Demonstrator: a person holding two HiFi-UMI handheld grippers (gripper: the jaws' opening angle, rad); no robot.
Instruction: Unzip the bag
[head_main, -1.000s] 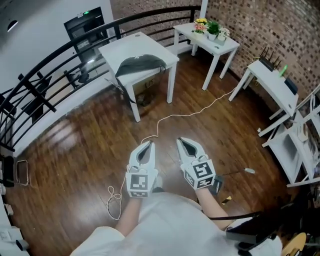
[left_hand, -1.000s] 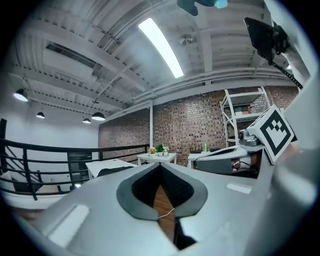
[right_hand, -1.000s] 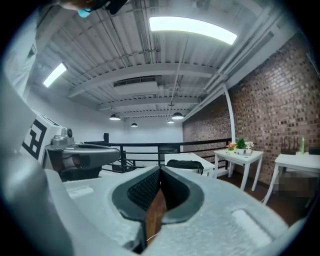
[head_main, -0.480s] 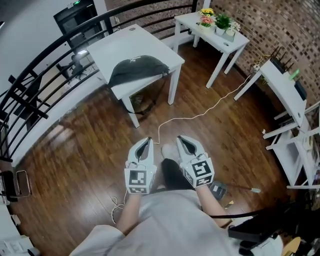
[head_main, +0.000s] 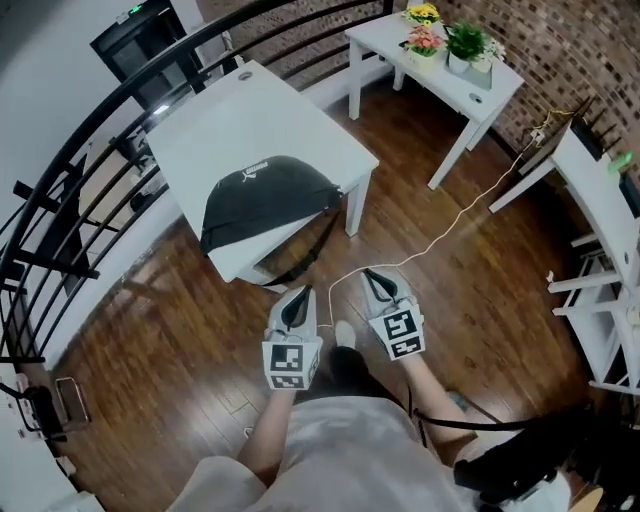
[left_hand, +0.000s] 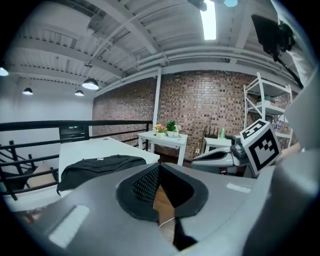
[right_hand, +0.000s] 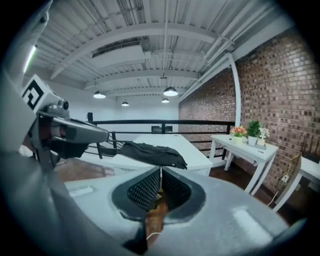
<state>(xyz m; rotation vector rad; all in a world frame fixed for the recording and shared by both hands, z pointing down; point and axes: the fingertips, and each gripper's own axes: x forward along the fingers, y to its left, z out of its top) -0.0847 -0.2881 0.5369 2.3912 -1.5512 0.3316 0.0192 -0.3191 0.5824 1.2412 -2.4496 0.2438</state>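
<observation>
A dark grey bag (head_main: 265, 196) lies on the near corner of a white square table (head_main: 262, 122), its strap hanging over the edge. It also shows flat on the tabletop as the bag (left_hand: 97, 166) in the left gripper view and the bag (right_hand: 150, 151) in the right gripper view. My left gripper (head_main: 300, 293) and right gripper (head_main: 374, 276) are held side by side above the wooden floor, short of the table. Both are shut and hold nothing.
A second white table (head_main: 455, 60) with potted flowers (head_main: 427, 38) stands at the back right against a brick wall. A white cable (head_main: 450, 225) trails across the floor. A black railing (head_main: 90, 130) curves behind the table. White shelving (head_main: 600, 200) stands at the right.
The view has moved toward the table; the bag now lies much closer and larger. Both grippers stay shut and side by side.
</observation>
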